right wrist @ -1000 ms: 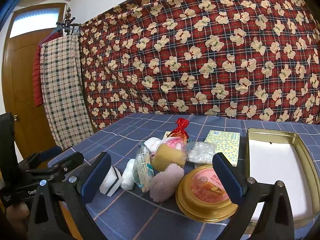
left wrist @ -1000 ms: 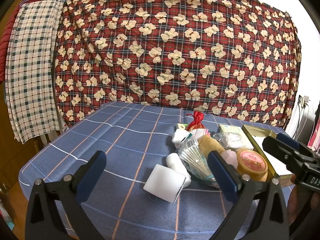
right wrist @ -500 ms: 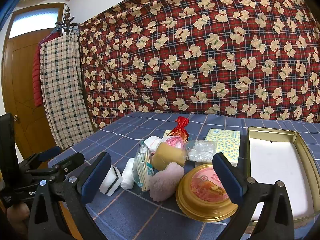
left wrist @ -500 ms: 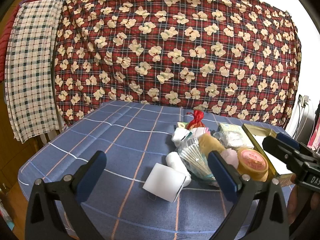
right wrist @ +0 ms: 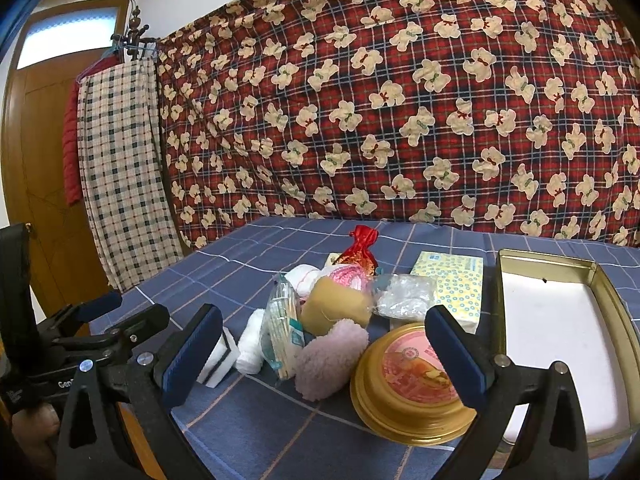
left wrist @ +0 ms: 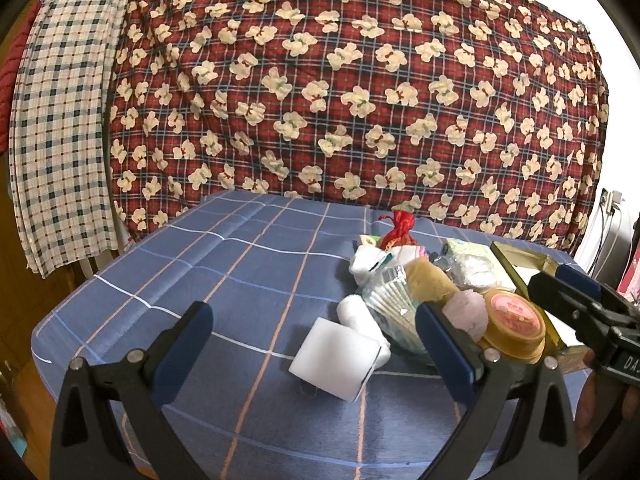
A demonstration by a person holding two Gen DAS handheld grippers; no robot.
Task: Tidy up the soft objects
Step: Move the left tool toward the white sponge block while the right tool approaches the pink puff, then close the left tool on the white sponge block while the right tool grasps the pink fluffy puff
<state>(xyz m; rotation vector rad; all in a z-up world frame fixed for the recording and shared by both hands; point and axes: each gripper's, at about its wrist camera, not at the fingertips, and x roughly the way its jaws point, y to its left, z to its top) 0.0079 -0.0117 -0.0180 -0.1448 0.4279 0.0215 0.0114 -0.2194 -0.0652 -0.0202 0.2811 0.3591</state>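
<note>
Hovering over a table covered in a blue checked cloth (left wrist: 248,264), the left gripper (left wrist: 316,344) has its two blue-padded jaws spread wide and holds nothing; the right gripper (right wrist: 324,354) is spread just as wide and is also empty. One heap of soft things lies on the cloth between and ahead of both tools, all touching or overlapping: one white sponge block (left wrist: 335,359) nearest the left gripper, one white cloth roll (left wrist: 357,314) just behind it, one clear packet of cotton swabs (right wrist: 282,330) standing on edge, one fluffy pink puff (right wrist: 332,359), one tan sponge (right wrist: 335,307), one pink-and-white knitted piece (right wrist: 352,273), one rolled white cloth with red stitching (right wrist: 304,278), one crinkled clear plastic bag (right wrist: 404,295) and one red satin pouch (right wrist: 360,249) at the back. One flat pack with a blue ring pattern (right wrist: 454,284), perhaps tissues, lies to the right of the heap. One round gold tin with a red lid label (right wrist: 412,384) sits at the near right, touching the puff. One open rectangular gold tin (right wrist: 560,334), white inside, lies at the far right with nothing in it. Behind the table hangs one red plaid quilt printed with bears (left wrist: 360,100), and beside it one cream checked cloth (left wrist: 60,128)
</note>
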